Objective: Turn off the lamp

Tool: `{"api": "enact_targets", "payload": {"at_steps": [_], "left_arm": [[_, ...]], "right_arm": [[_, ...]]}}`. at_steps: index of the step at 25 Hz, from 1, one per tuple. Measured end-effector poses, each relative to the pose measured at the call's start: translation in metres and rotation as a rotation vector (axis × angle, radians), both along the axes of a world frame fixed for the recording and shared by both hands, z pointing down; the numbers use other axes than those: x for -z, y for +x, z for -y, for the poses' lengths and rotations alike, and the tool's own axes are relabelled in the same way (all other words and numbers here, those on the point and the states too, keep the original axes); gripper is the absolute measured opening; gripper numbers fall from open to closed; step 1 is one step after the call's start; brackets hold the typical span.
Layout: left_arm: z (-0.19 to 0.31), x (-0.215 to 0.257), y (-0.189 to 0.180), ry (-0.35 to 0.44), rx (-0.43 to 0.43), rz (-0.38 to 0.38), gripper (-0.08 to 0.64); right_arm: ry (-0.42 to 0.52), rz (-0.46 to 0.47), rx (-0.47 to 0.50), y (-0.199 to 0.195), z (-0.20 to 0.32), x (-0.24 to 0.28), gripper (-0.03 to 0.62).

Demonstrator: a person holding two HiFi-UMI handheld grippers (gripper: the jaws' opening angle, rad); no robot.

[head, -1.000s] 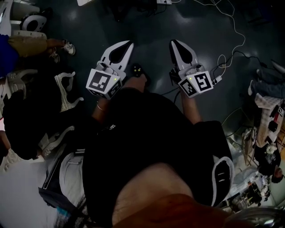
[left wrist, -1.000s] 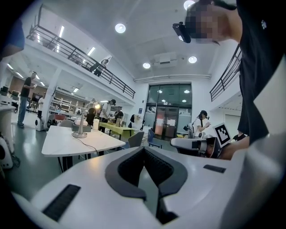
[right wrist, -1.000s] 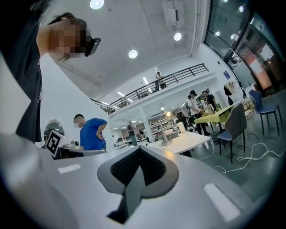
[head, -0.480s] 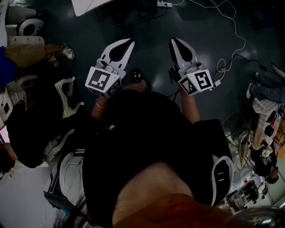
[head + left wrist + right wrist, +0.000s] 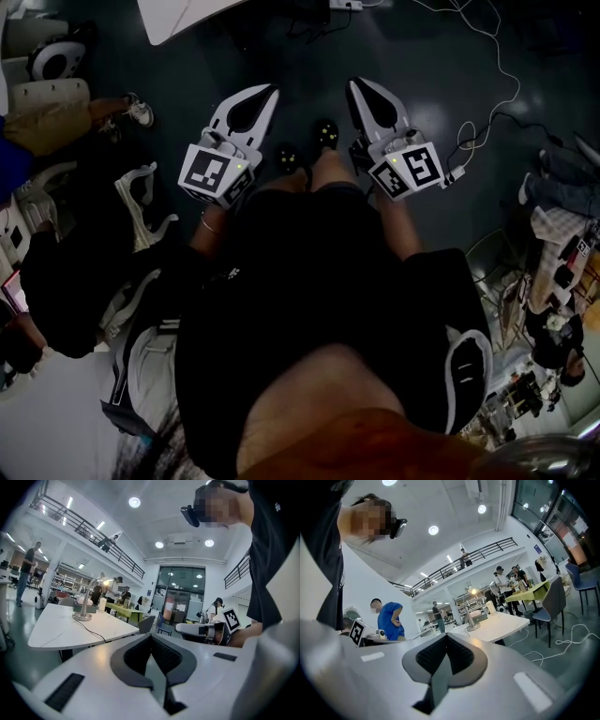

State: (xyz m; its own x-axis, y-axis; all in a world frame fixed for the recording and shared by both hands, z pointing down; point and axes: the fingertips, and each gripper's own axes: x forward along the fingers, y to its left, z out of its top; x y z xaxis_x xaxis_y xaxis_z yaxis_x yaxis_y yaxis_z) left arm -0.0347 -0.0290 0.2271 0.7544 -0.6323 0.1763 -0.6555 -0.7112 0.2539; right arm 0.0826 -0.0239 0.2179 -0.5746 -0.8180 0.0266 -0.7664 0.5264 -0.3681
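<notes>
Pointing toward the lit lamp (image 5: 83, 616), left gripper (image 5: 151, 637) and right gripper (image 5: 446, 637) have fingers closed, empty.

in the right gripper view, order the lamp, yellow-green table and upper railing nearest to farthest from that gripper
1. lamp, on the white table straight ahead
2. yellow-green table, behind it, to the right
3. upper railing, high at the back

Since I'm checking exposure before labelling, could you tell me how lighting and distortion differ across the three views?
Head view: underexposed, floor murky; only the left gripper and right gripper stand out. Left gripper view: bright, fisheye-bent, dark corners, the lit lamp small. Right gripper view: bright, railings curved, ceiling lights flaring.
</notes>
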Motion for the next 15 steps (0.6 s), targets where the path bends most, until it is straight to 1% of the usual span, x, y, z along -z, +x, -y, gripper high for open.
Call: {"api": "enact_targets", "payload": {"at_steps": [5,10,15], "left_arm": [[0.024,0.006,0.009,-0.005,0.038,0.002,0.006],[0.044,0.006,0.022,0.016,0.068,-0.008,0.006],[0.055,0.002,0.042,-0.032,0.094,-0.016,0.006]], "right_arm": [[-0.011,-0.001,0.053,0.001,0.029,-0.001,-0.002],[0.001,-0.014,0.117,0.004,0.053,0.004,-0.002],[-0.007,-0.012,0.170,0.014,0.072,-0.002,-0.002]]}}
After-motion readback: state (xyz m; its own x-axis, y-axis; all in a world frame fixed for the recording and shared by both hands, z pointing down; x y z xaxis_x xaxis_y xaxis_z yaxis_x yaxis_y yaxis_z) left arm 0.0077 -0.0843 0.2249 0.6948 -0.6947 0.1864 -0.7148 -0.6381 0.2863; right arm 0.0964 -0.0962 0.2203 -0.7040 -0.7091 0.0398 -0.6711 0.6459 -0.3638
